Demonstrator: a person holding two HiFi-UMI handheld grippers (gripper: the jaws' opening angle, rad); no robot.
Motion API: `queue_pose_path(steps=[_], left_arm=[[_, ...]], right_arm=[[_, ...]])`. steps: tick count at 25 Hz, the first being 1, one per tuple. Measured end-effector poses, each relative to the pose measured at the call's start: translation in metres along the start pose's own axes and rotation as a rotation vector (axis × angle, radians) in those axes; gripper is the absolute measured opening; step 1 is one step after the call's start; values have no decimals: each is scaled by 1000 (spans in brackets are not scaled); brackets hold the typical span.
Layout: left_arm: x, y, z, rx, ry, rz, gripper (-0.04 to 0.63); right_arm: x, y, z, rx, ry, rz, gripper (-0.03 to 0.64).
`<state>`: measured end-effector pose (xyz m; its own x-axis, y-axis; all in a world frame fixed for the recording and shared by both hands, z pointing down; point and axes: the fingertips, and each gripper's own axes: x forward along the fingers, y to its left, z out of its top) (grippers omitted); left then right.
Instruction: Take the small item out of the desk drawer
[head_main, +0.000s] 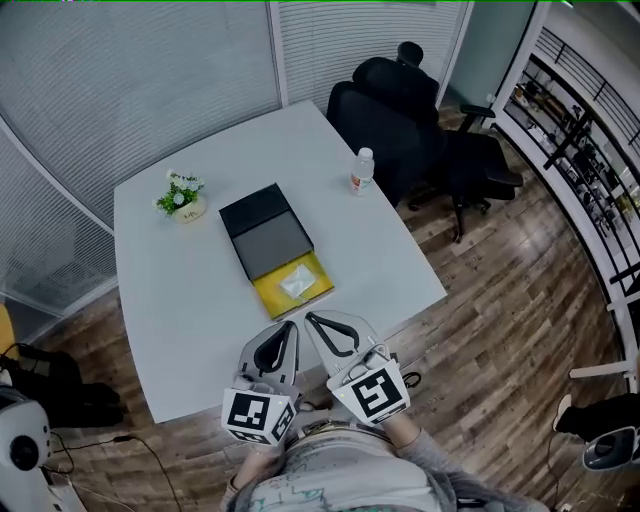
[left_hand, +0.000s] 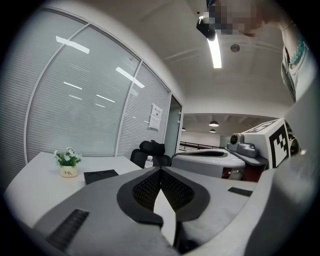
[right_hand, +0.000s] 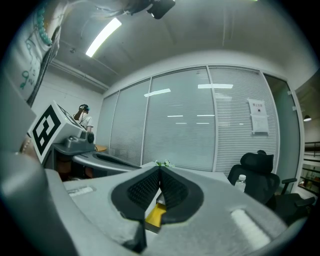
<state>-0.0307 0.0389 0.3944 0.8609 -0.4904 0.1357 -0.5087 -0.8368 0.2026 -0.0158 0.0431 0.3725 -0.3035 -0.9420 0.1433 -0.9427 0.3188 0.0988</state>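
Observation:
A dark grey drawer box (head_main: 265, 232) lies in the middle of the white table (head_main: 180, 310). Its yellow drawer (head_main: 293, 284) is pulled out toward me, and a small white item (head_main: 298, 282) lies inside it. My left gripper (head_main: 291, 325) hovers just in front of the drawer with its jaws shut and empty; in the left gripper view (left_hand: 160, 170) the jaw tips meet. Beside it, my right gripper (head_main: 310, 318) is also shut on nothing. Below its closed tips (right_hand: 160, 168) in the right gripper view, part of the yellow drawer (right_hand: 156, 215) shows.
A small potted plant (head_main: 181, 195) stands at the table's far left. A water bottle (head_main: 362, 171) is at the far right edge, with a black office chair (head_main: 400, 110) behind it. A dark bag (head_main: 55, 385) sits on the floor at left.

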Motion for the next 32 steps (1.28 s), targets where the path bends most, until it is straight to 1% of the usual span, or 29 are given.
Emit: queue_pose_path(steps=[7,12,20,28,32], left_arm=[[29,6,6,-2,-9,62,-3],[51,7,11,-12,-26,114,-3],[75,8,20,-33,-92,201,-3],[73,25,16,-40,-94,237,-3],[71,35,17,-40,-79,217,-3]], right_arm=[[13,-30,0,-16,-22,63,3],[19,-53,2,-28,-19,119,3],[28,-71,-2,-68,-26,219,2],[44,-65,-5,-67,-15,275,3],[54,-56,0,-67,-20,269,2]])
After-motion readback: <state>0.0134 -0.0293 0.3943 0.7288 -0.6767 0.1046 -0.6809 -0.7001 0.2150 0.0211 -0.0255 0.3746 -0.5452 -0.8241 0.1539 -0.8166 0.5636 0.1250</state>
